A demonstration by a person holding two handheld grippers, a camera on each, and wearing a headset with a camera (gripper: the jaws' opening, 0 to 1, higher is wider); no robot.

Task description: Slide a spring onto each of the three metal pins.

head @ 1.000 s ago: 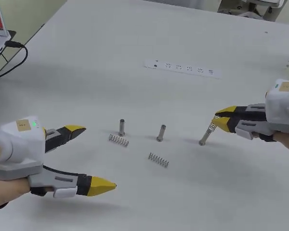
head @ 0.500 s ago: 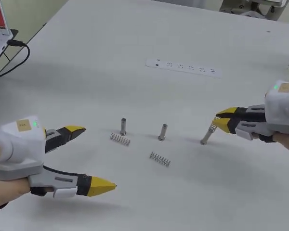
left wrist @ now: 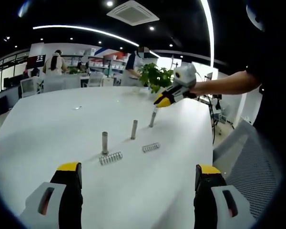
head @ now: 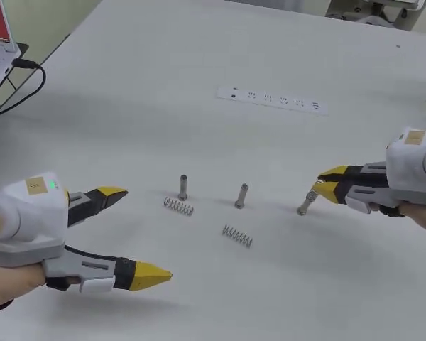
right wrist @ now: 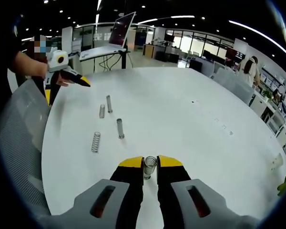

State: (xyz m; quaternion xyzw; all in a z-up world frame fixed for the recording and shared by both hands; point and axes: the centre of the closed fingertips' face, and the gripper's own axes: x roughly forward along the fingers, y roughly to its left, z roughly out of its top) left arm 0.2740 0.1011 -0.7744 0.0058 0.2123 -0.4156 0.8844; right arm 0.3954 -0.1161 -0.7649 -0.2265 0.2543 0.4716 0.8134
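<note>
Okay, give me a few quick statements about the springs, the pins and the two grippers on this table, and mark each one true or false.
1. Two loose springs lie on the table. True.
2. The left gripper holds a spring. False: its jaws stand wide open with nothing between them.
3. The right gripper is closed on a third spring at the right pin. True.
4. All three pins stand upright. False: the right pin leans, while the left pin and middle pin stand upright.
5. The power strip lies nearer the person than the pins. False: it lies beyond them.
</note>
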